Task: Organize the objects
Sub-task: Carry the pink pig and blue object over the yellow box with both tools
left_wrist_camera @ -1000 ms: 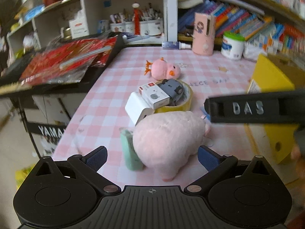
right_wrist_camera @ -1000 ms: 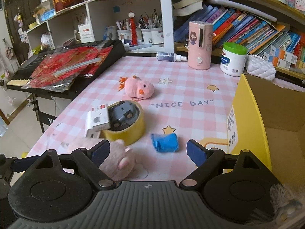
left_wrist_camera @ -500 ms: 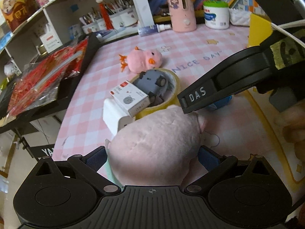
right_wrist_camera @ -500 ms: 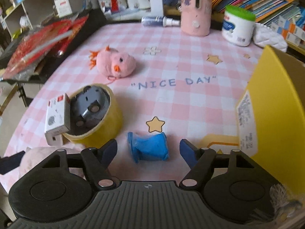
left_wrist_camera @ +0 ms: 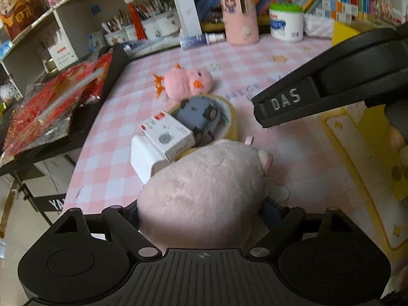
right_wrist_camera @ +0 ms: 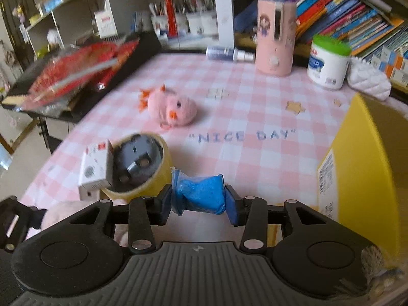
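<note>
My left gripper (left_wrist_camera: 201, 210) is shut on a big pale pink plush (left_wrist_camera: 201, 191), which fills the space between its fingers. My right gripper (right_wrist_camera: 199, 200) is shut on a blue bag of clay (right_wrist_camera: 200, 195), held just above the pink checked tablecloth (right_wrist_camera: 255, 117). A yellow tape roll (right_wrist_camera: 142, 176) with a grey toy car inside and a white box (right_wrist_camera: 95, 165) leaning on it sit left of the blue bag. A small pink chick plush (right_wrist_camera: 170, 105) lies further back. A yellow cardboard box (right_wrist_camera: 367, 168) stands at the right.
A pink cylinder (right_wrist_camera: 276, 35), a green-lidded white jar (right_wrist_camera: 327, 62) and a spray bottle (right_wrist_camera: 229, 53) stand at the table's back edge before shelves of books. A black keyboard with red packets (right_wrist_camera: 76, 71) is at the left. The right gripper's arm (left_wrist_camera: 318, 97) crosses the left wrist view.
My left gripper closed on the big pink plush. My right gripper moved down to the blue clay bag, closed on it and lifted it slightly.
</note>
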`<state>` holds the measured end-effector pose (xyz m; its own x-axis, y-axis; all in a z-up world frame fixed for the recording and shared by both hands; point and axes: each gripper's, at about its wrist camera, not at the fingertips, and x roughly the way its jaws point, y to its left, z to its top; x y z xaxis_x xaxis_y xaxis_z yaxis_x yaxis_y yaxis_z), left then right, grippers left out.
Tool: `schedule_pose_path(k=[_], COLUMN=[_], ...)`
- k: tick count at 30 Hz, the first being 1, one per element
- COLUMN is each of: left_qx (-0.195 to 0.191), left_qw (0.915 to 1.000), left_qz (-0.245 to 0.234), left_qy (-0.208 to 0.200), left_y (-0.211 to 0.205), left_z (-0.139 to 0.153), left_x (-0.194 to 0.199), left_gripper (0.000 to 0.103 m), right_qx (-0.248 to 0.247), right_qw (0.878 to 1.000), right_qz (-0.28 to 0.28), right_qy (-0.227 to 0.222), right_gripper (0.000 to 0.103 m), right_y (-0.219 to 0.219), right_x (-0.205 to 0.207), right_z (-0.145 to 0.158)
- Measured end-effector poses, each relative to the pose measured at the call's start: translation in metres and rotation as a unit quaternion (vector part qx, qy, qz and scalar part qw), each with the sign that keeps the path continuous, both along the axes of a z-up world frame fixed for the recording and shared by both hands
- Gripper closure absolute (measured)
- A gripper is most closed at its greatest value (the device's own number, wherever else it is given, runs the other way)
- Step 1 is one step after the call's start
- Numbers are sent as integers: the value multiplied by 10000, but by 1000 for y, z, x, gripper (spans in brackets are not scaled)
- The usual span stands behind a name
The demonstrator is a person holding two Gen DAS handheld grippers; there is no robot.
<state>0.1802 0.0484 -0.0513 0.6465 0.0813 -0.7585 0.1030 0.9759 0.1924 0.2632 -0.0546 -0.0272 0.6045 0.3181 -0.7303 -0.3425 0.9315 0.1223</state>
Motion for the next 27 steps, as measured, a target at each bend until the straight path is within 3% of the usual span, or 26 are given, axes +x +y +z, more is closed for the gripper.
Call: schedule_pose_path(k=[9,27], left_qx=[-707,-942], left_qw=[9938,9927], left_qz=[369,304], left_qy=[-768,-691], left_y=[21,35], left_z=[39,47], left_x=[-35,-134], left_gripper=[15,15], right_qx=[205,64], right_qw=[9988,9987], right_qz=[-174,-255], right_qy=[-418,-432], right_gripper=[63,63], right_y=[-11,-26], right_x=[-31,-148], right_z=[26,31])
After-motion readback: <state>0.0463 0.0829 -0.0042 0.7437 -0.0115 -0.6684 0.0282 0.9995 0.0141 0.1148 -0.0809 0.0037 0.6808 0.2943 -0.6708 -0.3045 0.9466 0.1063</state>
